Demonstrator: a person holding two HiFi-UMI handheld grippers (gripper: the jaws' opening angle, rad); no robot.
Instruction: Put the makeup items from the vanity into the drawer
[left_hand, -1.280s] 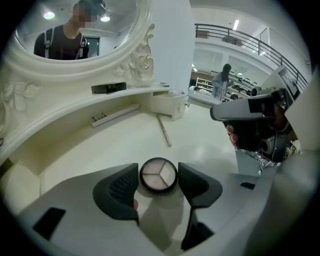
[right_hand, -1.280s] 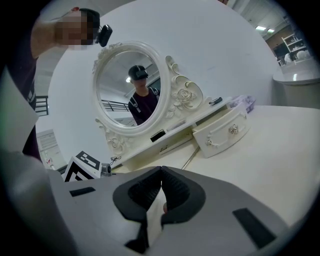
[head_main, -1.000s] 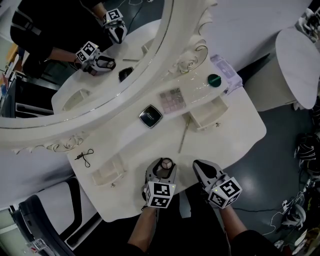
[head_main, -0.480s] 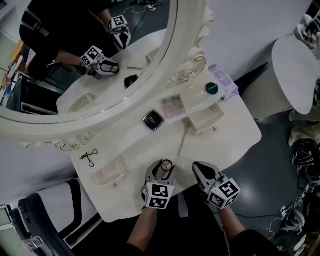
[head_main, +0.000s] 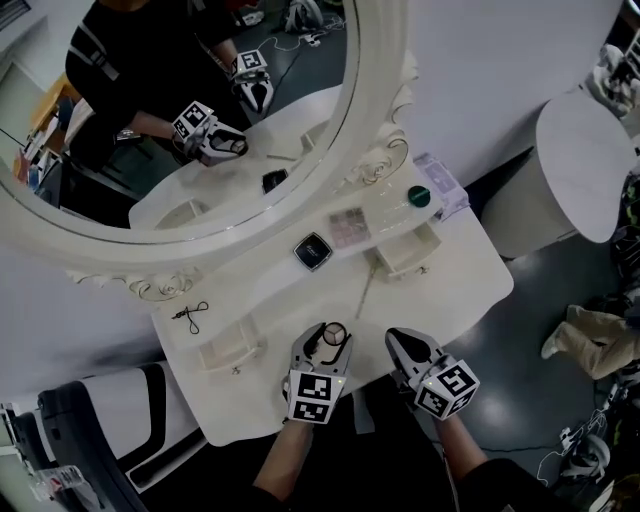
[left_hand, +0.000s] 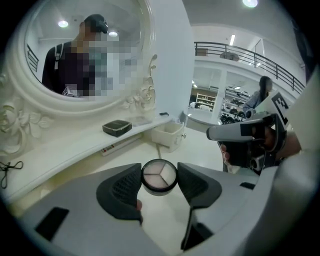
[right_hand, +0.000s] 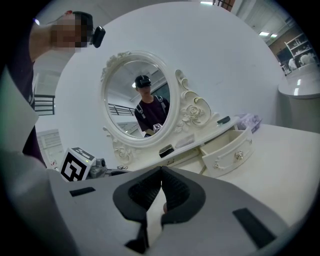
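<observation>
Clamping round compact (left_hand: 159, 176) in left gripper (head_main: 327, 340)

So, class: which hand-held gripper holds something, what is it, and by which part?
The left hand-held gripper holds a small round makeup pot by opposite sides of its rim. The right hand-held gripper is shut, empty.

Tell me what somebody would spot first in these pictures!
The huge oval mirror with its curly white frame fills the back of the vanity. Right in front, the left gripper pinches a little round makeup compact, while the right gripper is shut on nothing beside it.
</observation>
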